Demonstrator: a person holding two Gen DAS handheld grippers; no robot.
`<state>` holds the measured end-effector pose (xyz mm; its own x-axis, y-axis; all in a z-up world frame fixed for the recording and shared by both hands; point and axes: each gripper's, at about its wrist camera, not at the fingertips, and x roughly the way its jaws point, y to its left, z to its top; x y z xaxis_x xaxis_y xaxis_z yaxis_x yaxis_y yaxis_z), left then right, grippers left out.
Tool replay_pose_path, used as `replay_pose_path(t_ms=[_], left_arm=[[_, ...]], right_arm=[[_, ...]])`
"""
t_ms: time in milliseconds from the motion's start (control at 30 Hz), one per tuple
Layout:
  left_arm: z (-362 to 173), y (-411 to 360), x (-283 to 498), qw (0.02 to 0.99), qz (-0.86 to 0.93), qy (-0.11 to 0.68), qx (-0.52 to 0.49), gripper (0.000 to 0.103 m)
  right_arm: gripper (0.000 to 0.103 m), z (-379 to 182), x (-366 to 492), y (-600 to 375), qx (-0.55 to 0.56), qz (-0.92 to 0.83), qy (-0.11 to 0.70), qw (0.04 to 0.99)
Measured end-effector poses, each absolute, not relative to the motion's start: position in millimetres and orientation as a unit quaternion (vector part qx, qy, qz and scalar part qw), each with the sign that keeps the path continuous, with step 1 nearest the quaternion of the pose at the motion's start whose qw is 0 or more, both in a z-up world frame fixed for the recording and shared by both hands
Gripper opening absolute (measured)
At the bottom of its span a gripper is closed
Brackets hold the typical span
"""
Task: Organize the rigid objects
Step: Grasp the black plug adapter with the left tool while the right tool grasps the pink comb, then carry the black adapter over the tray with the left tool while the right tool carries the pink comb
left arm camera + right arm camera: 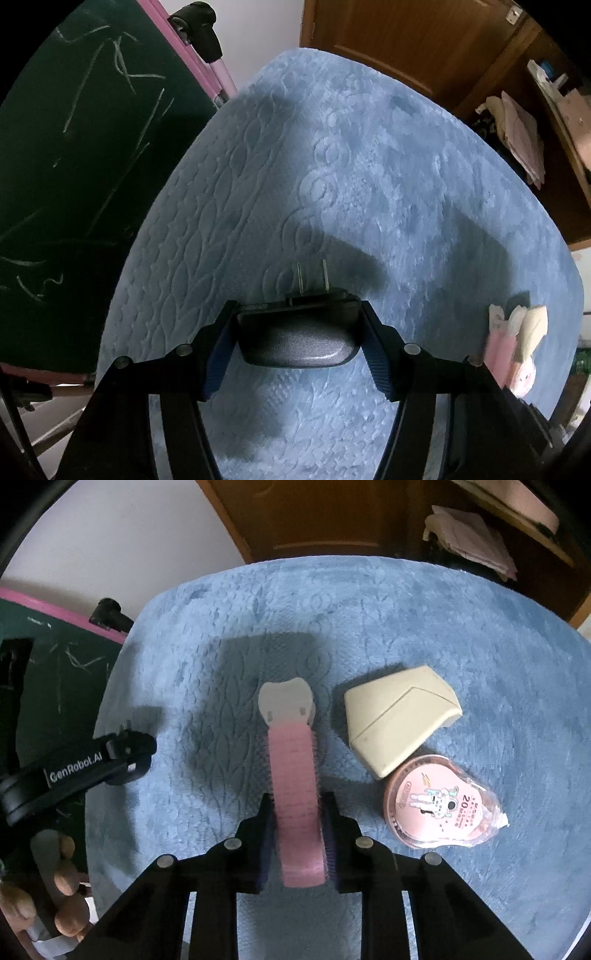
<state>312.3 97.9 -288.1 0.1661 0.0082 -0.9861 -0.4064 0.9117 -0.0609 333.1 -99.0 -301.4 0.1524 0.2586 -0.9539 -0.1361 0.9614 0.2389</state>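
My left gripper point(298, 334) is shut on a dark grey plug adapter point(297, 341), its two metal prongs pointing away, held above the blue fuzzy mat point(369, 166). My right gripper point(297, 834) is shut on a pink hair roller clip point(295, 775) with a white clip end, held over the mat point(406, 620). A cream wedge-shaped box point(399, 716) and a pink correction-tape dispenser point(439, 801) lie on the mat to the right of the clip. The left gripper point(125, 753) shows in the right wrist view at the mat's left edge.
A green chalkboard point(74, 166) with a pink frame stands left of the mat. A wooden door point(406, 37) and a shelf with folded cloth point(517, 136) are behind. The pink clip, cream box and dispenser show at the mat's right edge in the left wrist view point(517, 343).
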Motion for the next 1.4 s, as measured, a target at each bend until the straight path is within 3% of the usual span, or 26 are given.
replay_pose_path(t_ms=[367, 933, 1400], left_arm=[[-229, 90, 282, 0.771, 0.103, 0.611, -0.147, 0.066], [-95, 54, 159, 0.849, 0.042, 0.519, -0.085, 0.066], [-78, 25, 61, 0.866, 0.023, 0.494, -0.071, 0.066]], right_arm=[[0.023, -265, 305, -114, 0.082, 0.148, 0.619, 0.767], [0.023, -132, 188, -147, 0.122, 0.203, 0.537, 0.81], [0.023, -81, 79, -162, 0.108, 0.212, 0.496, 0.835]])
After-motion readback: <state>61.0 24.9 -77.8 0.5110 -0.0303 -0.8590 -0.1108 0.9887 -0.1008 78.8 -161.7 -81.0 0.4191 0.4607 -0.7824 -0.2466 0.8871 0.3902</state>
